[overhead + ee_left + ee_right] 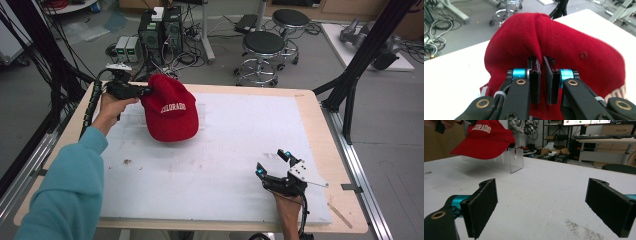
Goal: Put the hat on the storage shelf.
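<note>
The red cap (170, 114), soft ribbed cloth with white stitched lettering and a stiff curved brim, is pinched at a fold of its crown by the left gripper (541, 75), whose jaws are clamped together on the fabric, and is seen lifted off the white table (225, 150); setting it down somewhere is judged to remain. A clear plastic stand (511, 160) is seen just beneath the cap, well beyond the right gripper (541, 205), whose flat dark pads are held wide apart on nothing

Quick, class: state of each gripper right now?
Left gripper: closed, pinching the red cap.
Right gripper: open, holding nothing.
</note>
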### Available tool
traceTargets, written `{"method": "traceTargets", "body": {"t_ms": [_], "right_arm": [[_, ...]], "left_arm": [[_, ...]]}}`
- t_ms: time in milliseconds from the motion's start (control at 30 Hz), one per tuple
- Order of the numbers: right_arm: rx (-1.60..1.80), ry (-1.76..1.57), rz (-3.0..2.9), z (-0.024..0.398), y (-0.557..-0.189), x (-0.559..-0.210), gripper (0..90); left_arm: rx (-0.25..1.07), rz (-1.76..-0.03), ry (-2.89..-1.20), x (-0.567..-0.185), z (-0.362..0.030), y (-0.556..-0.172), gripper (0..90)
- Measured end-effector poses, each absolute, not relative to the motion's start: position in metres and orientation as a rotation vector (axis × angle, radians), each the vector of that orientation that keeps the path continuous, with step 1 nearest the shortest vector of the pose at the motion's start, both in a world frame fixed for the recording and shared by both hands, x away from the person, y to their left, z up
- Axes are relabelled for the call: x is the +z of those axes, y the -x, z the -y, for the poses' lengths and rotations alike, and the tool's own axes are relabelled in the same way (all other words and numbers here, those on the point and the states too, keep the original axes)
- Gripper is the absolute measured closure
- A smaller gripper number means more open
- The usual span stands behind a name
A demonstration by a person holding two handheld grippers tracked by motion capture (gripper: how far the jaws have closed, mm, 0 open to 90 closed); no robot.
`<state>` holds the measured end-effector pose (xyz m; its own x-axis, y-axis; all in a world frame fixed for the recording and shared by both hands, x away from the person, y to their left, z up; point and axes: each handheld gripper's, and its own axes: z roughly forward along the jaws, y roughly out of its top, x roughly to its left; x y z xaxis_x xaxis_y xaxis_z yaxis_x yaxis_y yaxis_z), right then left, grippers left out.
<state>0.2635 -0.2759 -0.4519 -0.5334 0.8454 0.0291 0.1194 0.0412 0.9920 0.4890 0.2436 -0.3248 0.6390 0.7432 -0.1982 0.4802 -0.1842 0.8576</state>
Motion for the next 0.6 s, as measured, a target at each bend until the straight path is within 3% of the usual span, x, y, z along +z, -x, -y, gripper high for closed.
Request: {"method": "traceTargets", "body": {"t_ms": [600], "right_arm": [[1.558, -1.001, -1.721, 0.278, -0.266, -0.451, 9.7]], "left_arm": [[0.366, -0.893, -1.82, -0.291, -0.234, -0.437, 84.1]]}}
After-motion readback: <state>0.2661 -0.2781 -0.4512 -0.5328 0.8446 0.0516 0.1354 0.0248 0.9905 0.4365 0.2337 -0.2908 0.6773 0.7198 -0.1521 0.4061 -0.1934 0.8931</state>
